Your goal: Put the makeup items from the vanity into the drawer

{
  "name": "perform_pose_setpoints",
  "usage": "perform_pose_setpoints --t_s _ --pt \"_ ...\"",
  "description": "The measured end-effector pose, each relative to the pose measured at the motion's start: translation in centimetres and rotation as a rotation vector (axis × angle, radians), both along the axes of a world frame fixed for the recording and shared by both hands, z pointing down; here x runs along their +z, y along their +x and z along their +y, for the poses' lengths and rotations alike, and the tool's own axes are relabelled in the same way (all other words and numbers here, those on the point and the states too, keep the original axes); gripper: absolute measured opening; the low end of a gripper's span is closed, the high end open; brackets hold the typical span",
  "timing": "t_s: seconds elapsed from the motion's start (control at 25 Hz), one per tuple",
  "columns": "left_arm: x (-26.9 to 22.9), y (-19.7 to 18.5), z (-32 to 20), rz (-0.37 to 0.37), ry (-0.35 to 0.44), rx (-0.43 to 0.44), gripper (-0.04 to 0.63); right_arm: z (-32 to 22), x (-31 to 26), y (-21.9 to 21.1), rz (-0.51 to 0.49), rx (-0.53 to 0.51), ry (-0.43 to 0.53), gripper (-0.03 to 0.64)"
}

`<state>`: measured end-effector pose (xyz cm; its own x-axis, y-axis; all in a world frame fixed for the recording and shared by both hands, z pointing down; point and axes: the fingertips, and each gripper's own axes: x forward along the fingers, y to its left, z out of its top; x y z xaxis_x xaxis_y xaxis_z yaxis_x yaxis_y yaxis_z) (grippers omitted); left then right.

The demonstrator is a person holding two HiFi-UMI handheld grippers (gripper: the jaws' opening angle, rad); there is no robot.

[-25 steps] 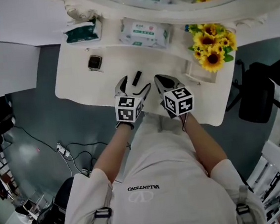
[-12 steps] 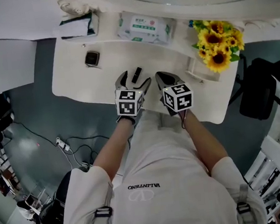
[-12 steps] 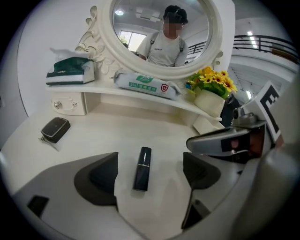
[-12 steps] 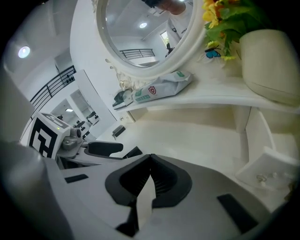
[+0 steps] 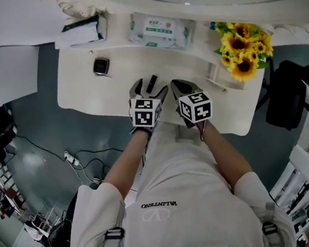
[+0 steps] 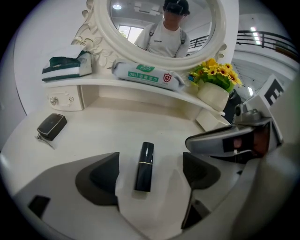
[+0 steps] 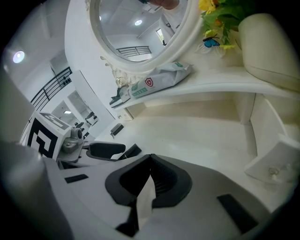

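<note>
A black lipstick [image 6: 144, 166] lies flat on the white vanity top [image 5: 85, 89], pointing away from me. My left gripper [image 6: 150, 171] is open and straddles it, one pad on each side, neither touching. In the head view the lipstick [image 5: 151, 84] shows between the left gripper's [image 5: 150, 88] fingers near the table's front edge. My right gripper [image 5: 176, 85] hovers just to the right, shut with nothing in it; in its own view the right gripper's [image 7: 149, 158] pads meet. A black compact [image 6: 51, 126] rests at the left of the vanity top.
A wipes pack [image 5: 158, 28] and a tissue box [image 5: 81, 30] sit on the rear shelf under the round mirror [image 6: 161, 23]. Sunflowers in a cream pot [image 5: 240, 45] stand at the right. Small drawers flank the desk: left drawer [image 6: 58, 100], right drawer [image 7: 276, 164].
My left gripper has edged forward and a little right, so its open jaws now lie either side of the lipstick. The right gripper has barely moved.
</note>
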<state>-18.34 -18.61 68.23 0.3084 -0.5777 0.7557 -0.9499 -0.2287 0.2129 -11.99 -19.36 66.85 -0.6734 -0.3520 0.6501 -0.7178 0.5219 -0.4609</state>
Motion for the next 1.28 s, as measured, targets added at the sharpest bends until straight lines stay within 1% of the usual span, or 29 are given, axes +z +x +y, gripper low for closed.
perform_pose_setpoints --t_s 0.08,0.24,0.4,0.52,0.6,0.68,0.76,0.88,1.12,1.28 --pt "0.3 -0.1 0.1 -0.01 -0.006 -0.003 0.421 0.1 0.1 -0.1 0.001 0.001 -0.005 0.012" --pt "0.6 -0.5 0.1 -0.067 -0.006 0.002 0.386 0.2 0.3 -0.2 0.0 0.003 -0.013 0.012" --pt "0.7 -1.4 -0.1 -0.115 -0.006 -0.019 0.296 0.0 0.5 -0.1 0.0 0.01 -0.017 0.012" --pt "1.0 -1.9 -0.1 -0.156 -0.005 -0.015 0.261 -0.2 0.5 0.0 -0.002 0.012 -0.015 0.012" --pt "1.0 -2.1 -0.1 -0.182 -0.005 -0.014 0.227 -0.1 0.4 0.0 -0.004 0.013 -0.015 0.012" --pt "0.8 -2.0 -0.1 -0.195 -0.006 -0.011 0.21 -0.1 0.2 0.1 -0.006 0.014 -0.014 0.012" --pt "0.8 -1.6 -0.1 -0.21 -0.002 0.002 0.174 0.0 0.2 0.3 -0.006 0.014 -0.012 0.012" --pt "0.8 -0.9 0.0 -0.238 0.008 0.012 0.103 0.0 0.0 0.6 -0.009 0.018 -0.011 0.012" --pt "0.7 -1.0 0.3 -0.253 0.008 -0.003 0.098 0.3 -0.4 1.3 -0.018 0.026 -0.004 0.012" --pt "-0.1 -1.3 0.6 -0.248 0.023 -0.013 0.097 0.4 -1.1 1.9 -0.026 0.032 0.005 0.012"
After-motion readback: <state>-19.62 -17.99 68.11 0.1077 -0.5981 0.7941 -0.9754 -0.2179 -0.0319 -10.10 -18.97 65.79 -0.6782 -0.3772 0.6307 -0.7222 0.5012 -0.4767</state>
